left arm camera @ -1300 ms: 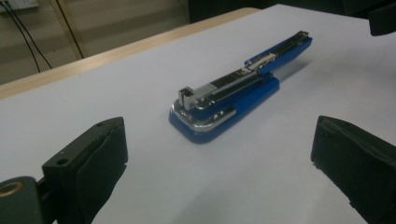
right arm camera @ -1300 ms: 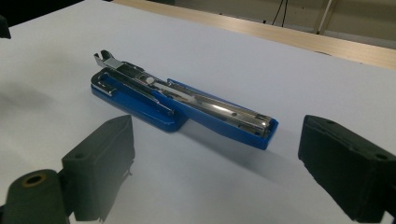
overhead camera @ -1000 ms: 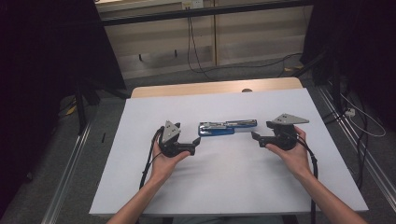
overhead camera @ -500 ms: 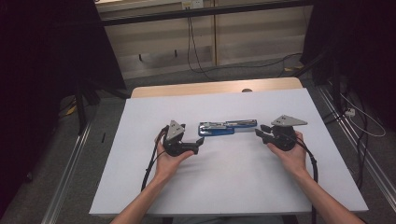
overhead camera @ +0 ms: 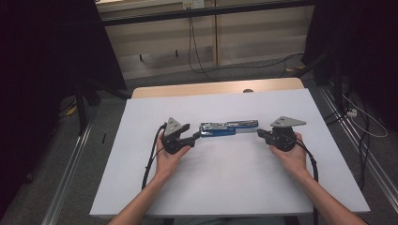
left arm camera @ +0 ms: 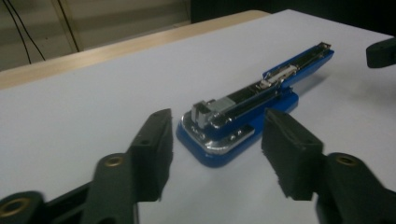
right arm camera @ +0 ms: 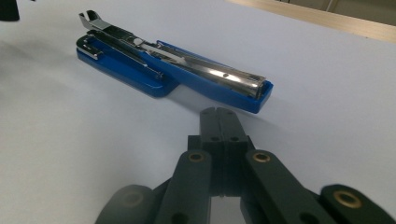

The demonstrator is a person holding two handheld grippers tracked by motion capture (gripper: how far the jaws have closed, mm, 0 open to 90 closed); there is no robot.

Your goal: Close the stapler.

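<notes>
A: Blue-and-chrome stapler, long and opened out flat [overhead camera: 228, 128], lies on the white foam-board sheet [overhead camera: 234, 187] in the high view. Long axis runs left to right, straight between the two tools. Left gripper [overhead camera: 194, 137] sits just off its left end; right gripper [overhead camera: 259, 133] just off its right end. About equally near, I judge.

B: Left gripper view?

A: Left gripper [left arm camera: 215, 154] has its jaws standing wide apart, holding nothing. The stapler [left arm camera: 252, 112] lies dead ahead, near end between the jaw tips and not touched, body running away up to the right. Long axis nearly in line with the tool, so a straight push forward should straddle that end.

B: And the right gripper view?

A: Right gripper [right arm camera: 219, 114] has jaws pressed together, nothing between them. The stapler [right arm camera: 173, 70] lies just beyond the tips, apart from them, running off to the upper left. My guess: left grips, right steadies or presses.
</notes>
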